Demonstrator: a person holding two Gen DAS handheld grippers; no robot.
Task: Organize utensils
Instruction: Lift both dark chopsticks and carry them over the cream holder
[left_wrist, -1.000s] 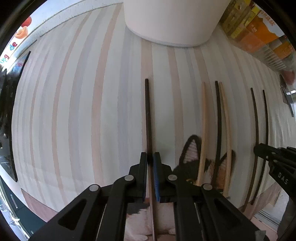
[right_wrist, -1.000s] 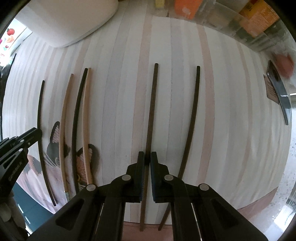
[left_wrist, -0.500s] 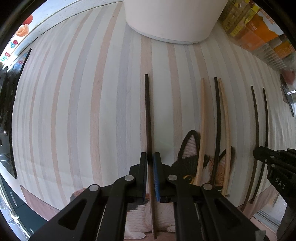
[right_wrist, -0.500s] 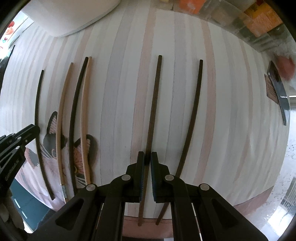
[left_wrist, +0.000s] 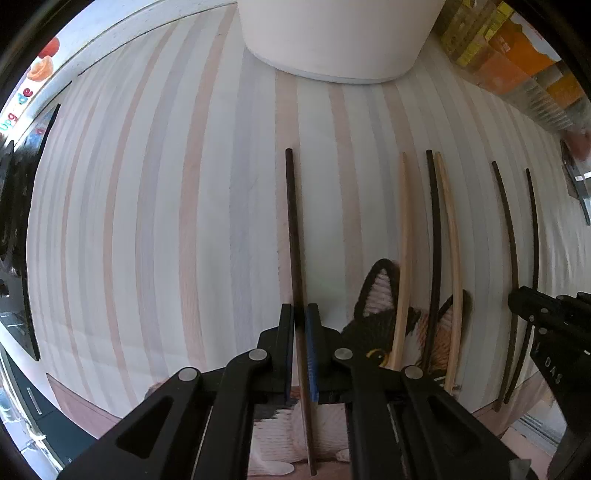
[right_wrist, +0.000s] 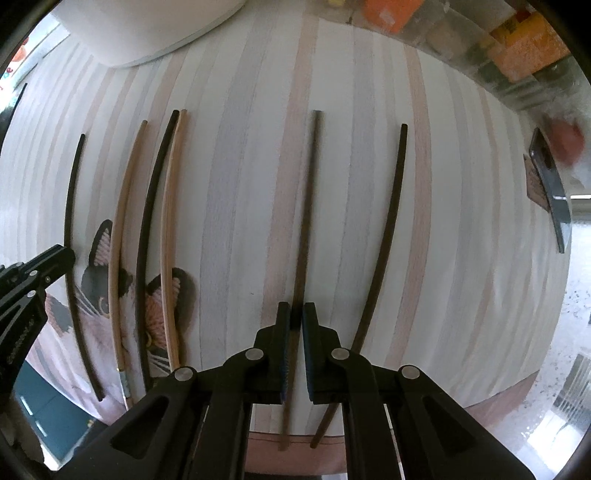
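Left wrist view shows the left gripper (left_wrist: 300, 314) closed narrow on a dark chopstick (left_wrist: 293, 229), which runs straight forward from between the fingers over the striped tablecloth (left_wrist: 147, 221). This chopstick points toward the white round container (left_wrist: 332, 37) at the far side of the cloth. To the right of this chopstick lie a pale chopstick (left_wrist: 405, 236), then a black chopstick (left_wrist: 435, 236) touching a second pale chopstick (left_wrist: 451, 243); their near ends rest on a cat picture (left_wrist: 380, 295) printed on the cloth.

Right wrist view shows the right gripper (right_wrist: 296, 314) closed narrow on a brown chopstick (right_wrist: 308, 206), far to the right of the container (right_wrist: 147, 29). Just beside it, more to the right, lies another dark chopstick (right_wrist: 388, 229), apart from it at the far end and nearer at the edge of the cloth.
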